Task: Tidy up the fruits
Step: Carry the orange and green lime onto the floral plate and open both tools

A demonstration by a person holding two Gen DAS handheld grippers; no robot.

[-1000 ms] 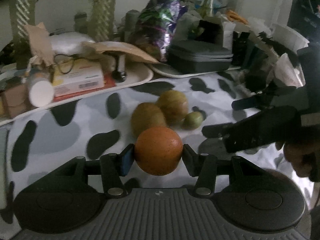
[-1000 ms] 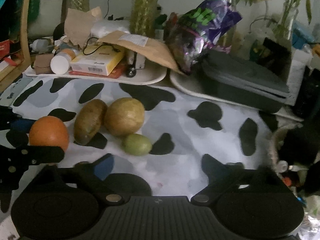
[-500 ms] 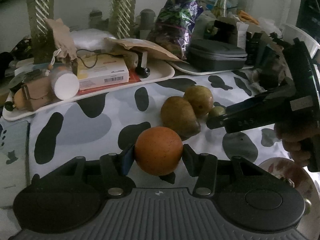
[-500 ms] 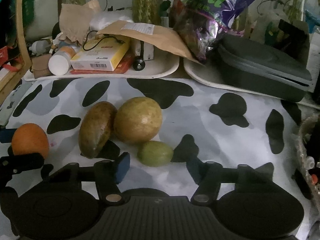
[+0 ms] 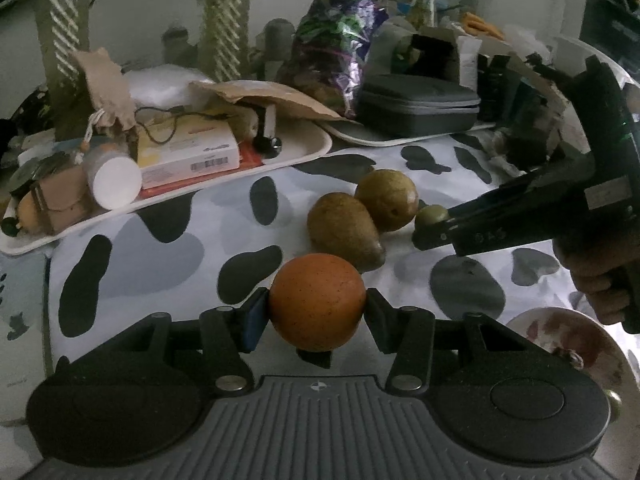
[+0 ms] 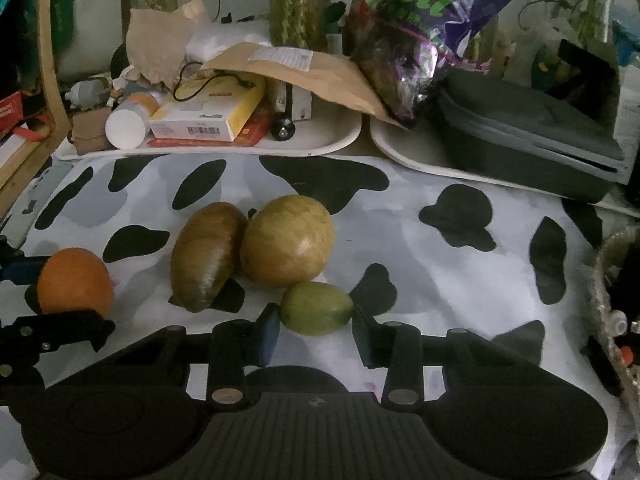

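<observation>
Orange (image 5: 317,302): round, speckled skin, clamped in left gripper (image 5: 316,314) jaws above the tabletop (image 5: 168,248).
Green fruit (image 6: 317,308): small, oval, on tabletop between right gripper (image 6: 316,330) jaws; contact unclear.
Writing: unreadable.

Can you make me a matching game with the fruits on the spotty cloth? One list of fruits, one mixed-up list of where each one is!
Fruits:
1. orange
2. small green fruit
3. long brown fruit
4. big round yellowish fruit

Places:
A. lying between the orange and the big round fruit
B. between the right tongs, which are closing around it
C. squeezed in the left tongs
D. just behind the small green fruit, touching the long brown one

Pairs: 1-C, 2-B, 3-A, 4-D
</observation>
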